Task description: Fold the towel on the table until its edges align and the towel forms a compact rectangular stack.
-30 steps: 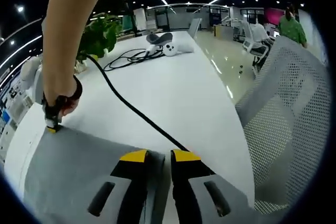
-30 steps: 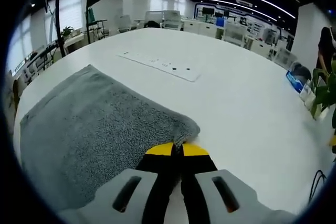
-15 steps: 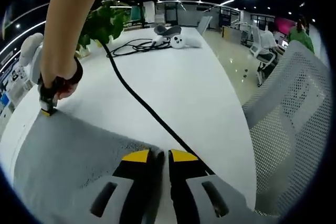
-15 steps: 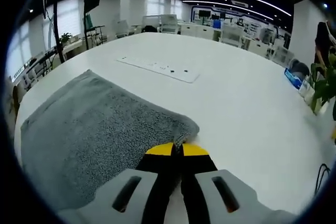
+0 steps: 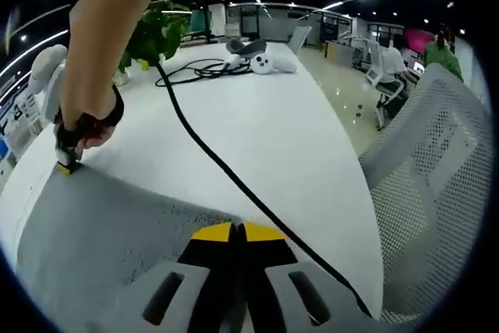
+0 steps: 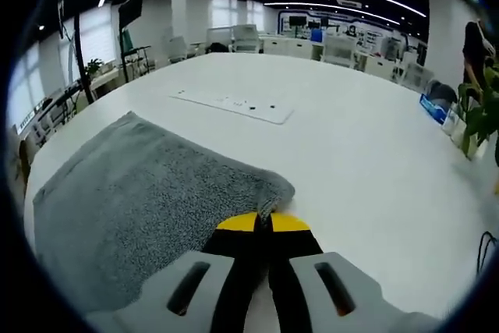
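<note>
I have the towel (image 6: 148, 200) flat on the table (image 6: 366, 161), each corner pinched: right gripper (image 6: 263, 221) and left gripper (image 5: 232, 231) both clenched on its edge (ready, I judge, to lift and fold over).

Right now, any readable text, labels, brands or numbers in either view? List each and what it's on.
None can be read.
Printed sheets at the table's far edge, left gripper view: print too blurred to read.
Blue packet by the plant, right gripper view: any label too small to read.
Wall screens far back, right gripper view: too small to read.
Towel, both grippers: no markings visible.
</note>
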{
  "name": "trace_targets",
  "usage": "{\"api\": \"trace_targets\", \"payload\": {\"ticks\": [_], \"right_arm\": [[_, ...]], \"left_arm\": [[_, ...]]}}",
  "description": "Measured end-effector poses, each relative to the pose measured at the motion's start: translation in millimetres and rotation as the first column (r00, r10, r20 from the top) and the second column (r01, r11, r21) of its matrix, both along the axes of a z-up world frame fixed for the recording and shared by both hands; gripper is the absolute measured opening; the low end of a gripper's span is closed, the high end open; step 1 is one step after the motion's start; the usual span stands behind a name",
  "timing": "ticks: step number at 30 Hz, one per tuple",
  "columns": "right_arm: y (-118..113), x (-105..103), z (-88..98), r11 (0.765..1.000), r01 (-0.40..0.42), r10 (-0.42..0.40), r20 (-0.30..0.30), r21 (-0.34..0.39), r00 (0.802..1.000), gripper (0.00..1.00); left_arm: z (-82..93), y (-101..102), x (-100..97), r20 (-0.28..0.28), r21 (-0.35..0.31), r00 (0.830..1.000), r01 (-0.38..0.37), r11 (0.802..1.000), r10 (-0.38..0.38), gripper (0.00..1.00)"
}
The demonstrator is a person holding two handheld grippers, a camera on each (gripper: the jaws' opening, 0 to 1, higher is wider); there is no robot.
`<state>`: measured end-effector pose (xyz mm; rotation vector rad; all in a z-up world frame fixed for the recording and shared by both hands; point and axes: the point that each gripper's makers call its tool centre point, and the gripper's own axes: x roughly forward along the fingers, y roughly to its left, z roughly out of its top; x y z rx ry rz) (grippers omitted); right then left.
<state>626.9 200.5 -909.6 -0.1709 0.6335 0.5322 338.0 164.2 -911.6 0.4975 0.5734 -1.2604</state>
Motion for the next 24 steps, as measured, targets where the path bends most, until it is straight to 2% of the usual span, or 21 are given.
{"api": "trace_targets", "payload": {"ticks": [5, 6, 7, 9, 12, 13, 14, 15, 19, 22, 24], "right_arm": [[0, 0, 0.6, 1.0, 0.017, -0.017, -0.01, 0.01, 1.0, 0.01], [-1, 0, 0.6, 0.999, 0.029, -0.028, -0.019, 0.026, 0.999, 0.02], [-1, 1, 0.3, 0.994, 0.071, -0.068, -0.04, 0.078, 0.997, 0.01], [-2, 2, 0.5, 0.986, 0.113, -0.107, -0.051, 0.125, 0.993, 0.01], [-2, 4, 0.4, 0.992, 0.095, -0.091, -0.054, 0.082, 0.994, 0.01], [-2, 4, 0.0, 0.99, 0.108, -0.1, -0.089, 0.089, 0.991, 0.01], [-3, 3, -0.3, 0.98, 0.161, -0.144, -0.15, 0.113, 0.978, 0.01], [-3, 3, -0.3, 0.981, 0.165, -0.148, -0.159, 0.106, 0.976, 0.01], [3, 5, 3.9, 0.984, 0.129, -0.112, -0.137, 0.122, 0.984, 0.01], [4, 5, 10.0, 0.97, 0.167, -0.14, -0.153, 0.176, 0.978, 0.01], [1, 6, 15.2, 0.97, 0.168, -0.14, -0.157, 0.178, 0.978, 0.01]], "left_arm": [[0.3, 2, -3.3, 0.014, 0.004, 1.0, 0.016, 1.0, -0.016, 0.02], [1.4, 3, -2.0, -0.023, -0.019, 1.0, -0.013, 1.0, 0.012, 0.02], [3.3, 6, 0.1, -0.059, -0.032, 0.996, -0.066, 0.997, 0.064, 0.02], [9.2, 10, 4.3, -0.036, -0.055, 0.997, -0.074, 0.996, 0.072, 0.02], [14.1, 16, 3.0, -0.045, -0.071, 0.996, -0.086, 0.994, 0.083, 0.02], [15.4, 19, 3.5, -0.047, -0.077, 0.995, -0.093, 0.993, 0.09, 0.02], [17.3, 21, 4.1, -0.051, -0.084, 0.994, -0.102, 0.991, 0.098, 0.02], [20.5, 26, 5.2, -0.064, -0.092, 0.991, -0.119, 0.989, 0.114, 0.02], [34.2, 36, 13.5, -0.081, -0.125, 0.983, -0.177, 0.976, 0.168, 0.02], [39.6, 40, 14.8, -0.076, -0.129, 0.981, -0.187, 0.974, 0.178, 0.02], [42.2, 42, 14.5, -0.077, -0.139, 0.98, -0.192, 0.972, 0.182, 0.02]]}}
